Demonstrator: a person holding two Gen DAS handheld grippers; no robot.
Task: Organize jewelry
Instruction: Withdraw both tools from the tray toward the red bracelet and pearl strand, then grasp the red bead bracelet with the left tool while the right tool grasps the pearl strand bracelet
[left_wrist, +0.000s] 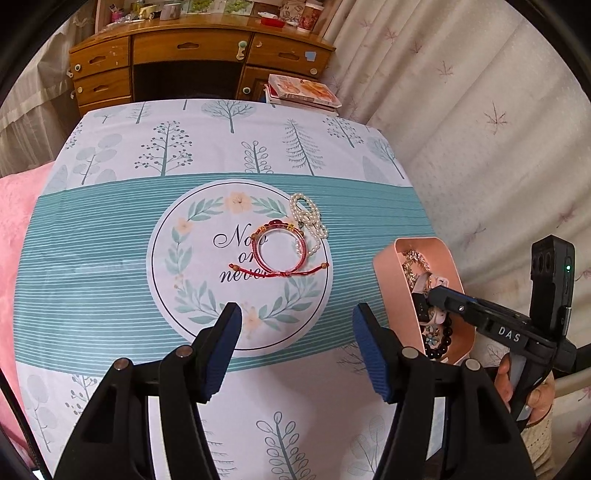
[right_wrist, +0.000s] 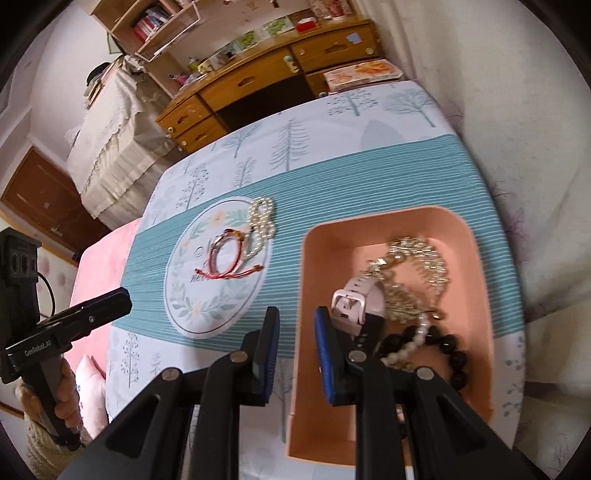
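Black tongs (left_wrist: 295, 347) with ribbed blue pads (left_wrist: 369, 354), silver pivot screws; right tongs (left_wrist: 439, 295) lower right, marked "DAS", green light; knit cream sleeve (left_wrist: 539, 439).

Right gripper (left_wrist: 430, 295) tip hides part of tray (left_wrist: 384, 269) contents in left view. Print under bangle (left_wrist: 282, 248) partly covered. Watch (right_wrist: 356, 299) face behind right finger (right_wrist: 327, 354). Tray's near end hidden by gripper body. Desk (left_wrist: 192, 48) clutter too small to identify.
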